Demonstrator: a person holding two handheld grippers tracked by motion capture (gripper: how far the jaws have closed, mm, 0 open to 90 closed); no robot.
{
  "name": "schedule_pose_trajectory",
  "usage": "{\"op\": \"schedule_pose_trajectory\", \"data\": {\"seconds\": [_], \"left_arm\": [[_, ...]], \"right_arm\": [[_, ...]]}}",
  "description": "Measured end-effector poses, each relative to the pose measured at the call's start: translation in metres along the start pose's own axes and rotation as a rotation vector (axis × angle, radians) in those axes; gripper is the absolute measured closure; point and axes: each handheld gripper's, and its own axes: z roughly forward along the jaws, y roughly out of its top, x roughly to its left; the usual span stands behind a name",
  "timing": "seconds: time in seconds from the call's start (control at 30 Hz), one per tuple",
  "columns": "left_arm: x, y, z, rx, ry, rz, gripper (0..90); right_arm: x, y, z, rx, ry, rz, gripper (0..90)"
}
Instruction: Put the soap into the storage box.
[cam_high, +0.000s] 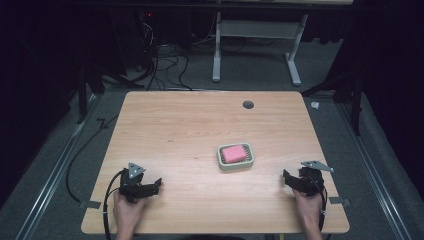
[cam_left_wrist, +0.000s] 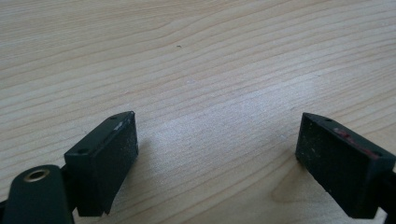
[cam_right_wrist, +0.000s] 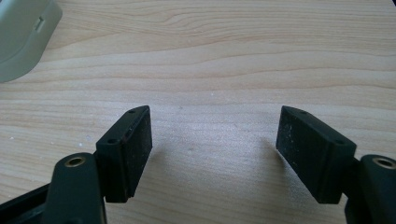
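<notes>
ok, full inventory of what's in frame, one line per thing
table: 1, light wood, fills the middle of the high view
soap dish: 1, pale grey-green, on the table right of centre, between the two grippers
soap bar: 1, pink, lying in the soap dish
grommet hole: 1, dark, in the tabletop near its far edge
desk frame: 1, white, on the floor beyond the table
cables: several, black, on the floor at far left
left gripper: 1, black, near-left of the table, jaws apart, empty
right gripper: 1, black, near-right, jaws apart, empty
</notes>
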Motion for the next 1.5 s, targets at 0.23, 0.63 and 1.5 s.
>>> {"op": "schedule_pose_trajectory", "data": {"seconds": [0.23, 0.63, 1.5], "left_arm": [[0.0000, 0.0000, 0.0000, 0.000, 0.000, 0.000, 13.3], [0.0000, 0.0000, 0.0000, 0.000, 0.000, 0.000, 13.3], [-0.0001, -0.0001, 0.0000, 0.000, 0.001, -0.001, 13.4]], "right_arm": [[0.0004, -0.0006, 0.0028, 0.008, -0.007, -0.008, 27.3], [0.0012, -0.0016, 0.0041, 0.002, -0.011, -0.036, 26.4], [0.0012, -0.0013, 0.0044, 0.006, 0.000, -0.044, 24.7]]}}
